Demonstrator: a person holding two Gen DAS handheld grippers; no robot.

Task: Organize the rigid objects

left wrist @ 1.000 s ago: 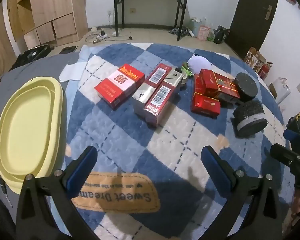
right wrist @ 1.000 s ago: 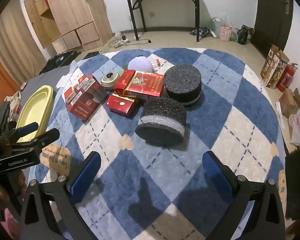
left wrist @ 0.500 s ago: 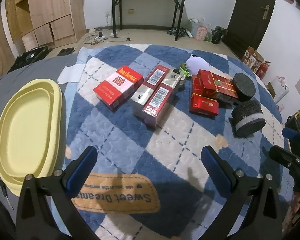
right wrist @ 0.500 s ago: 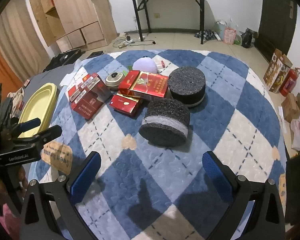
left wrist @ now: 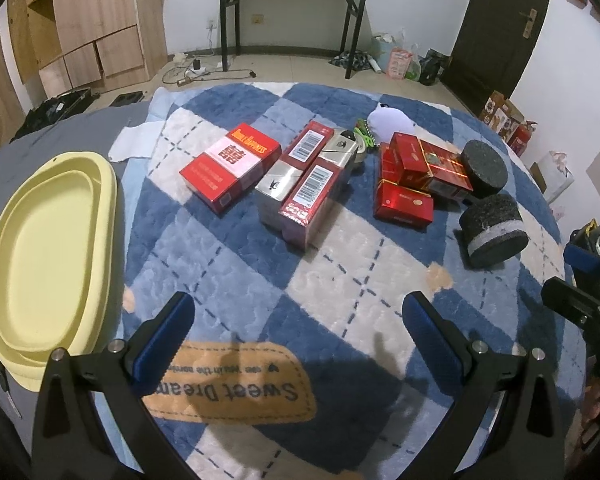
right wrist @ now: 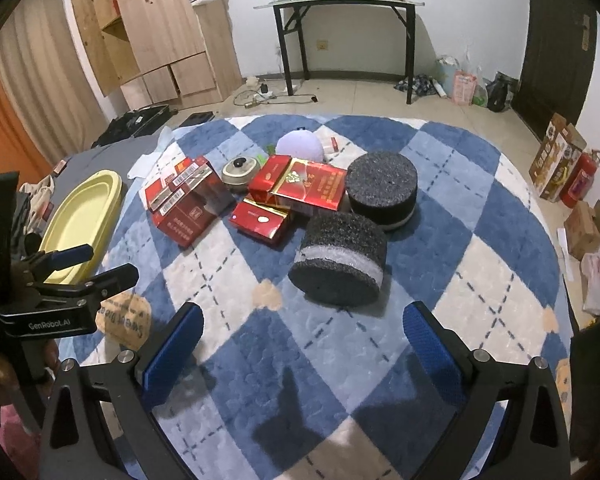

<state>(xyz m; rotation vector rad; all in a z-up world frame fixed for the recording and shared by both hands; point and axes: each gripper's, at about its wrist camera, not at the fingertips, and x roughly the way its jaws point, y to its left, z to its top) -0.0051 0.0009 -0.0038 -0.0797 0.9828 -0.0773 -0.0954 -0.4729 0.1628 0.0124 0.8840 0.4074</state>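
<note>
We hold the left gripper (left wrist: 300,332) and right gripper (right wrist: 300,340) spread wide and empty over a blue checked blanket (left wrist: 340,280). The red boxes (left wrist: 230,166) and foam blocks (right wrist: 340,264) sit mid-blanket, with a yellow tray (left wrist: 40,248) at its left edge and a black table (right wrist: 340,4) against the far wall.

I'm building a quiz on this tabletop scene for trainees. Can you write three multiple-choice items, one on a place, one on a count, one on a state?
1. Where does the yellow tray lie relative to the red boxes, seen from the left wrist?
A. left
B. right
C. on top of them

2. How many black foam cylinders are on the blanket?
A. one
B. two
C. four

3. What is the state of the left gripper?
A. shut on a box
B. shut, holding nothing
C. open, holding nothing

Answers:
1 A, the yellow tray sits at the left edge.
2 B, one black foam cylinder behind another.
3 C, the left gripper fingers stand wide apart.
</note>
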